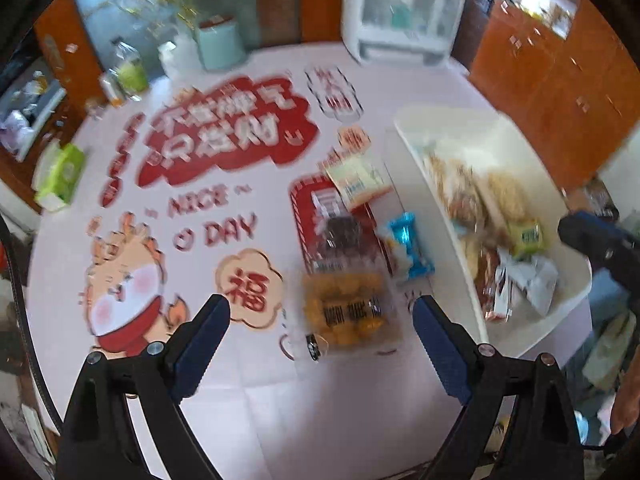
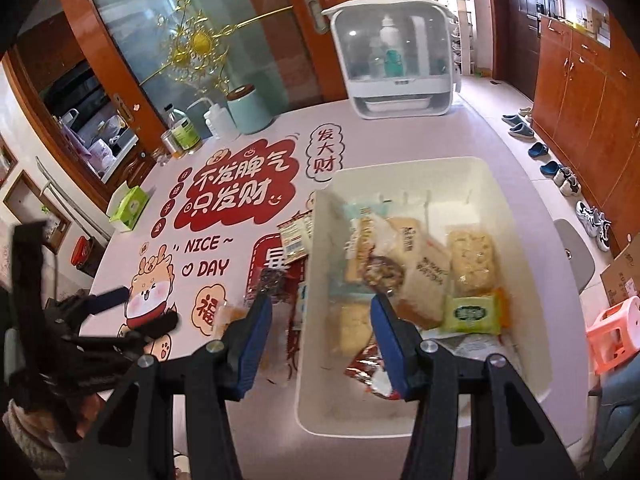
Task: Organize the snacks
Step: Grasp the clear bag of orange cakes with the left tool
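Note:
A white bin holds several wrapped snacks, among them a green packet and a pale cracker pack. It also shows in the left wrist view. Loose on the table beside it lie an orange-snack packet, a dark packet, a blue packet and a cream packet. My left gripper is open and empty, its jaws either side of the orange packet, above it. My right gripper is open and empty over the bin's left wall.
A white cabinet appliance stands at the table's far edge. A mint canister, bottles and a green tissue box sit at the far left. Shoes line the floor by wooden cupboards; a pink stool stands right.

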Demonstrator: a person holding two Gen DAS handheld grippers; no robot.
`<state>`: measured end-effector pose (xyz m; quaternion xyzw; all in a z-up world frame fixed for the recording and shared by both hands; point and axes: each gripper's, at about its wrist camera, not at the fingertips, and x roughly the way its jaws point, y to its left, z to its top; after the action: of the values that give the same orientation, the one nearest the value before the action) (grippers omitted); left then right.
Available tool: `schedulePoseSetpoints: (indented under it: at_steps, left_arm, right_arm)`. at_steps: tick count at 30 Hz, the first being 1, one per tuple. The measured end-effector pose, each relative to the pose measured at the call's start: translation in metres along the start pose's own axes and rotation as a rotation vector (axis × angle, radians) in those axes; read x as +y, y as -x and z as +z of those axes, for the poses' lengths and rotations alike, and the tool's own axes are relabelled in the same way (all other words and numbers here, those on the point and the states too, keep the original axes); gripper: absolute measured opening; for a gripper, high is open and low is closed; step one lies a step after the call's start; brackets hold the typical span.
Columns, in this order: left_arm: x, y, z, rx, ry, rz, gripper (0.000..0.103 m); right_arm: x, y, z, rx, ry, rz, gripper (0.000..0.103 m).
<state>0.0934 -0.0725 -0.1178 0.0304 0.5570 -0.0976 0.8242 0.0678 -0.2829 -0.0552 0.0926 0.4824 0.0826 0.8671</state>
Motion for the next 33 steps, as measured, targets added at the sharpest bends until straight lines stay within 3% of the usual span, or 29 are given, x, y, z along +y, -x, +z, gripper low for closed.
schedulePoseSetpoints:
  at_steps: [6,13,17,19,21,23,27,29,33]
  left_arm:
    - [0.003,-0.062,-0.006,0.125,-0.029,-0.061,0.092]
    - [0.015,-0.117,-0.009,0.231,0.038,-0.106,0.092]
    - [0.020,-0.138,-0.009,0.274,0.129,-0.243,0.092]
    - [0.020,-0.143,-0.010,0.276,0.153,-0.273,0.094]
    - [0.022,-0.142,-0.012,0.250,0.164,-0.315,0.083]
    - [0.024,-0.133,-0.012,0.218,0.150,-0.348,0.062]
    - [0.034,-0.116,-0.019,0.181,0.126,-0.375,0.043]
    - [0.044,-0.108,-0.022,0.169,0.134,-0.404,0.027]
    - [0.059,-0.088,-0.026,0.111,0.086,-0.332,0.021]
  right_arm:
    - [0.008,-0.023,-0.009,0.047,-0.049,-0.034,0.052]
    - [-0.002,-0.045,-0.022,0.105,-0.100,-0.090,0.052]
    - [-0.009,-0.055,-0.026,0.129,-0.138,-0.106,0.052]
    - [-0.009,-0.058,-0.026,0.132,-0.144,-0.114,0.052]
    - [-0.007,-0.061,-0.026,0.134,-0.149,-0.118,0.052]
    - [-0.002,-0.063,-0.025,0.133,-0.152,-0.117,0.052]
    - [0.015,-0.067,-0.020,0.117,-0.114,-0.111,0.052]
    - [0.029,-0.073,-0.015,0.111,-0.080,-0.105,0.052]
    - [0.060,-0.091,-0.006,0.118,-0.021,-0.077,0.052]
